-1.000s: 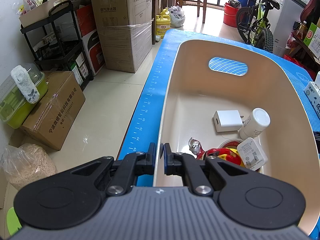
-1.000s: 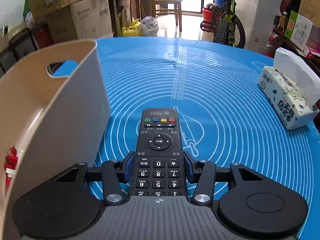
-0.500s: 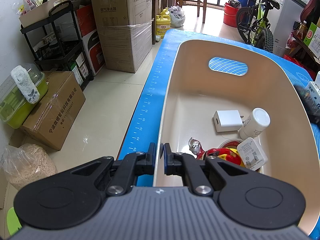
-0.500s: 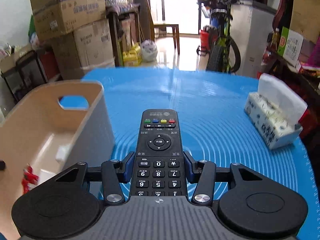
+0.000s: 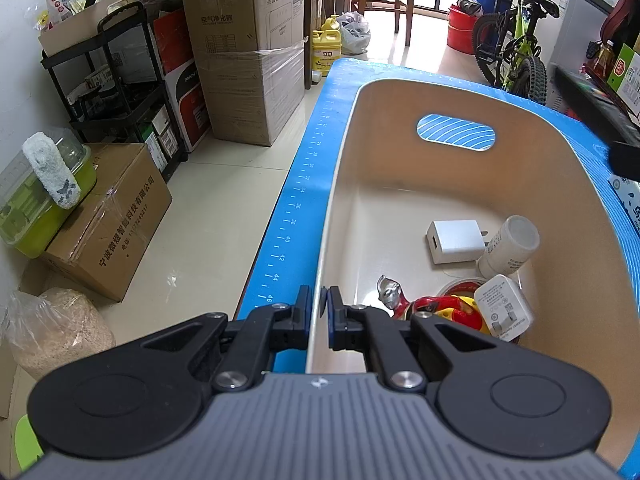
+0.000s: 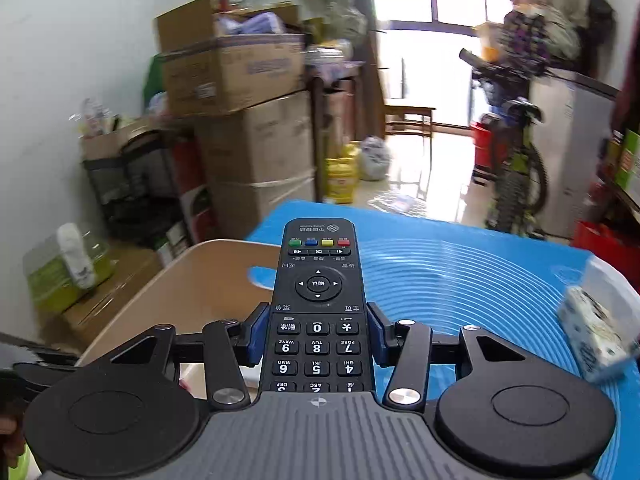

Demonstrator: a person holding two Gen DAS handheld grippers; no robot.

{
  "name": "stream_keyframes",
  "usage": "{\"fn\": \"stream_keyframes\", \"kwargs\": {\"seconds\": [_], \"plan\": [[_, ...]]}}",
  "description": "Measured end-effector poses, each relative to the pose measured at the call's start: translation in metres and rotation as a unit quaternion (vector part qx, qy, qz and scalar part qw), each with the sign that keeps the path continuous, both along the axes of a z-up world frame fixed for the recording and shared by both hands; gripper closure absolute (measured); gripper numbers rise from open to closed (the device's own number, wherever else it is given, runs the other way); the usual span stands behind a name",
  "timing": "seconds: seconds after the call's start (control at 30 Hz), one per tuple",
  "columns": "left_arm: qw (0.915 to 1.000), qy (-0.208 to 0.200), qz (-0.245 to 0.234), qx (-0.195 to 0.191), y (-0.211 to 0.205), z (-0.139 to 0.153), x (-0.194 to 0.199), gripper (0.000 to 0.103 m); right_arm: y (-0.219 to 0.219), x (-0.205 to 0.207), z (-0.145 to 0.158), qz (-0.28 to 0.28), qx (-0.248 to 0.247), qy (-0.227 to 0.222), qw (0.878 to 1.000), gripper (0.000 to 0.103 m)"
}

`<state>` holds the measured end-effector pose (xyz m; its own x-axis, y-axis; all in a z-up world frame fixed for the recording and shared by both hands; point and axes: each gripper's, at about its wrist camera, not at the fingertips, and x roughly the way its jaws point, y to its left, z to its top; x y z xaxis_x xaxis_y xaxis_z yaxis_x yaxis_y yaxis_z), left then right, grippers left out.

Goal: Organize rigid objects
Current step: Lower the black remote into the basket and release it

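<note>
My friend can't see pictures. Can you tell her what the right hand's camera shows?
The right gripper is squeezing a black remote by its sides, holding it up in the air. Below it on the left is a tan bin on a blue mat, with a tissue pack on the right.

The near end of the remote (image 6: 318, 312) I hold disappears under my right gripper's (image 6: 318, 334) body. In my right view the tissue pack (image 6: 596, 336) is smeared with blur. In my left view the charger (image 5: 504, 307) hides part of the red toy figure (image 5: 420, 304), and a dark blurred shape (image 5: 596, 114) is cut off at the right edge.
</note>
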<state>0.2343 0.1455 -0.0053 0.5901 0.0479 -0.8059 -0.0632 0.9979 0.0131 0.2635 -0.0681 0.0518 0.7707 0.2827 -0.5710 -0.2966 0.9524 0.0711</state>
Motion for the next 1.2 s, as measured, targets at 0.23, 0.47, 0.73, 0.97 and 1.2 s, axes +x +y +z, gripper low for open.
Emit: {"fn": "stream_keyframes", "kwargs": {"seconds": [0.23,0.47,0.73,0.97,1.2], "plan": [[1.0000,0.000,0.000,0.001,0.000,-0.001,0.000,0.094,0.046,0.002,-0.014,0.057,-0.028,0.028,0.998,0.048],[1.0000,0.000,0.000,0.001,0.000,-0.001,0.000,0.094,0.076,0.000,-0.044,0.090,-0.069,0.088,0.990,0.048],[1.0000,0.000,0.000,0.001,0.000,-0.001,0.000,0.094,0.086,0.006,-0.063,0.098,-0.087,0.128,0.983,0.049],[1.0000,0.000,0.000,0.002,0.000,-0.001,0.000,0.094,0.072,0.001,-0.051,0.086,-0.063,0.110,0.988,0.034],[1.0000,0.000,0.000,0.001,-0.001,-0.001,0.000,0.094,0.035,-0.013,-0.021,0.045,-0.015,0.054,0.997,0.010]]}}
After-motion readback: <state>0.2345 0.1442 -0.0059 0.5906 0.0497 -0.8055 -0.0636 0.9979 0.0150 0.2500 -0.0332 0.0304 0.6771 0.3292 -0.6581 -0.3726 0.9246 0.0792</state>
